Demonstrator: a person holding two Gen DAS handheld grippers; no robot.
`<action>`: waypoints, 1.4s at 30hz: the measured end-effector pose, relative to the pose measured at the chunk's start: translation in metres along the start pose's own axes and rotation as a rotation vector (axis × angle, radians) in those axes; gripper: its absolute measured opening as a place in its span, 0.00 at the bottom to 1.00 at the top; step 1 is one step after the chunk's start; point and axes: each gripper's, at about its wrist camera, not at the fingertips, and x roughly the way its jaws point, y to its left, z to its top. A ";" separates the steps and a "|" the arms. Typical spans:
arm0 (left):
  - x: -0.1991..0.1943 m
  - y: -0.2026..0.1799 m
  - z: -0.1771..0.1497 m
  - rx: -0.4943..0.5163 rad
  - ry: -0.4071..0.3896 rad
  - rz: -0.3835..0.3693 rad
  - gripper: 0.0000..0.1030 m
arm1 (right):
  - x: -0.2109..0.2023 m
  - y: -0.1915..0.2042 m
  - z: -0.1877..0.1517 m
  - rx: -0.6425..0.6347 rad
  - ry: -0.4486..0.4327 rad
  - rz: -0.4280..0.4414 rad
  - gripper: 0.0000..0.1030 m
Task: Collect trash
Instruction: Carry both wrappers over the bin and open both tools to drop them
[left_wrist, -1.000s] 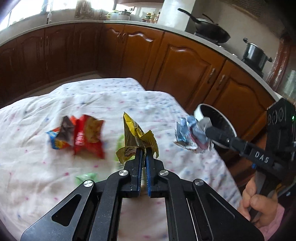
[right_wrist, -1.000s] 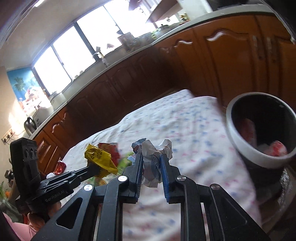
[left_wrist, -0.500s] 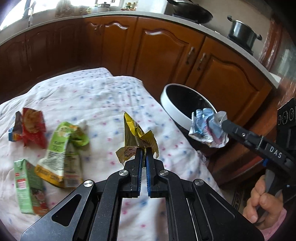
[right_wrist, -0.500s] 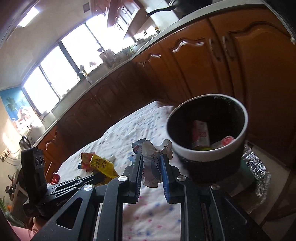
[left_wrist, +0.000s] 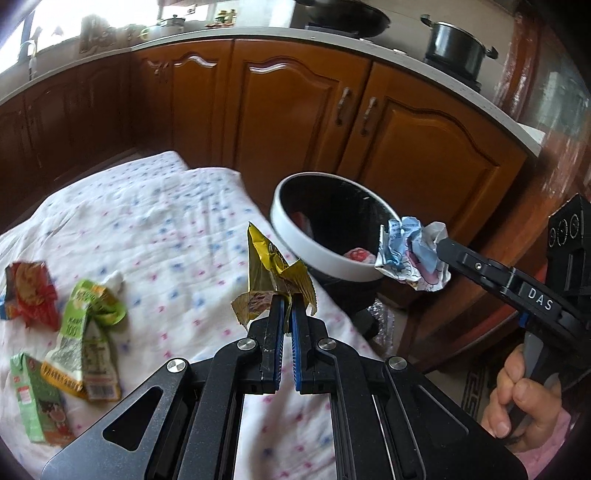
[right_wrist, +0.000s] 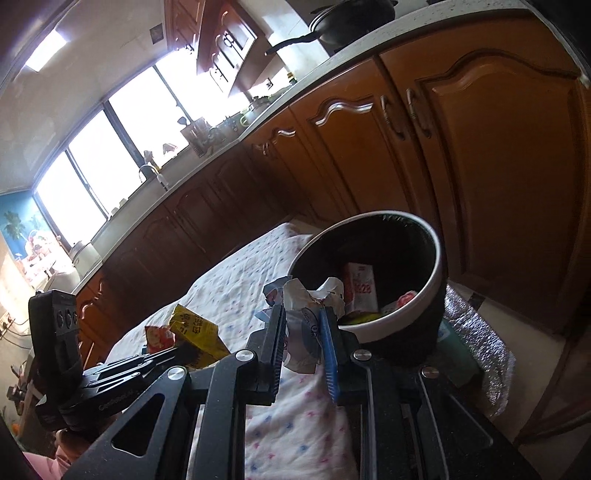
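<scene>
My left gripper (left_wrist: 287, 308) is shut on a crumpled yellow wrapper (left_wrist: 271, 275), held above the table's right edge; the wrapper also shows in the right wrist view (right_wrist: 195, 334). My right gripper (right_wrist: 301, 314) is shut on a crumpled white and blue paper wrapper (right_wrist: 304, 306), which shows in the left wrist view (left_wrist: 413, 254) just over the near rim of the trash bin. The black trash bin with a white rim (left_wrist: 314, 247) stands on the floor beside the table, with a carton (right_wrist: 358, 288) and other trash inside.
On the white dotted tablecloth (left_wrist: 147, 236) lie a green pouch (left_wrist: 83, 332), a green carton (left_wrist: 37, 398) and a red wrapper (left_wrist: 31, 295) at the left. Wooden cabinets (left_wrist: 295, 110) stand behind the bin. Silver bubble foil (right_wrist: 476, 343) lies on the floor by the bin.
Both grippers have moved right toward the bin with their wrappers. The white and blue wrapper now sits at the bin's rim, and the bin looks closer in both views.
</scene>
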 end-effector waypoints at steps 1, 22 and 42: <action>0.001 -0.003 0.002 0.007 -0.001 -0.004 0.03 | -0.001 -0.002 0.002 0.000 -0.004 -0.005 0.19; 0.089 -0.047 0.082 0.094 0.079 -0.088 0.03 | 0.036 -0.043 0.052 -0.006 -0.011 -0.108 0.19; 0.140 -0.056 0.082 0.093 0.170 -0.072 0.24 | 0.076 -0.065 0.058 0.010 0.084 -0.122 0.35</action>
